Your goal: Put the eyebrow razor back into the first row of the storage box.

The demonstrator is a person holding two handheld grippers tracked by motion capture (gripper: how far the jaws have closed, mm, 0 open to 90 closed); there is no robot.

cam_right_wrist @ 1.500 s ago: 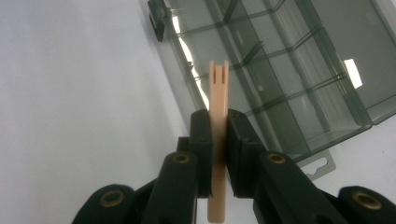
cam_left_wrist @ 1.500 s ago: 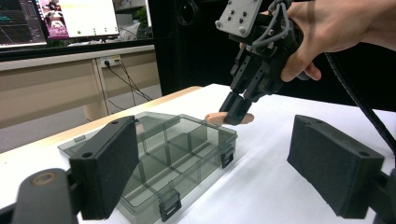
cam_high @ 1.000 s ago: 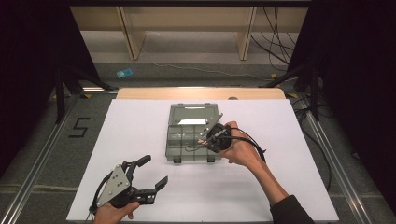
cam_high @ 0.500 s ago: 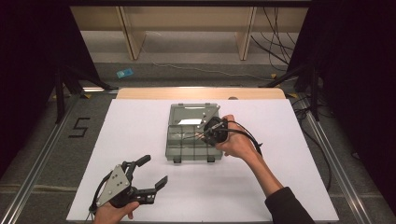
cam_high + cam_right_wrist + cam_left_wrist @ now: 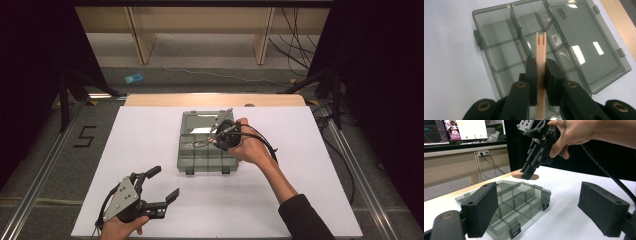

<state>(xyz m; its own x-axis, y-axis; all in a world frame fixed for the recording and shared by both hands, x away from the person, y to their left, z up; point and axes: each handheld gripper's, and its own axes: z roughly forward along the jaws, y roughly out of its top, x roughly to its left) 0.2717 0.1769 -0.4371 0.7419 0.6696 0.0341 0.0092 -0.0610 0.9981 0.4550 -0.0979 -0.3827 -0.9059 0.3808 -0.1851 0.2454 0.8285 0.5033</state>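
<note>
A smoky clear compartment box [image 5: 186,150] lies open in the middle of the white table, its lid [image 5: 584,50] folded flat at the far side. My right gripper [image 5: 540,65] is shut on a thin peach divider strip [image 5: 540,50] with a slotted end, which hangs over the box's compartments [image 5: 499,37]. In the high view the right gripper [image 5: 220,134] hovers above the box's right half. My left gripper [image 5: 165,182] rests low at the front left, jaws open and bare, pointing toward the box [image 5: 524,200]. From there the right gripper [image 5: 527,173] shows above the box.
White board [image 5: 310,165] covers the table, with a wooden strip [image 5: 150,100] along the far edge. A cable [image 5: 265,145] trails from the right gripper. Monitors [image 5: 461,130] stand on a bench beyond the table.
The right hand has carried the strip a little left and farther in over the box. The left gripper has stayed where it was.
</note>
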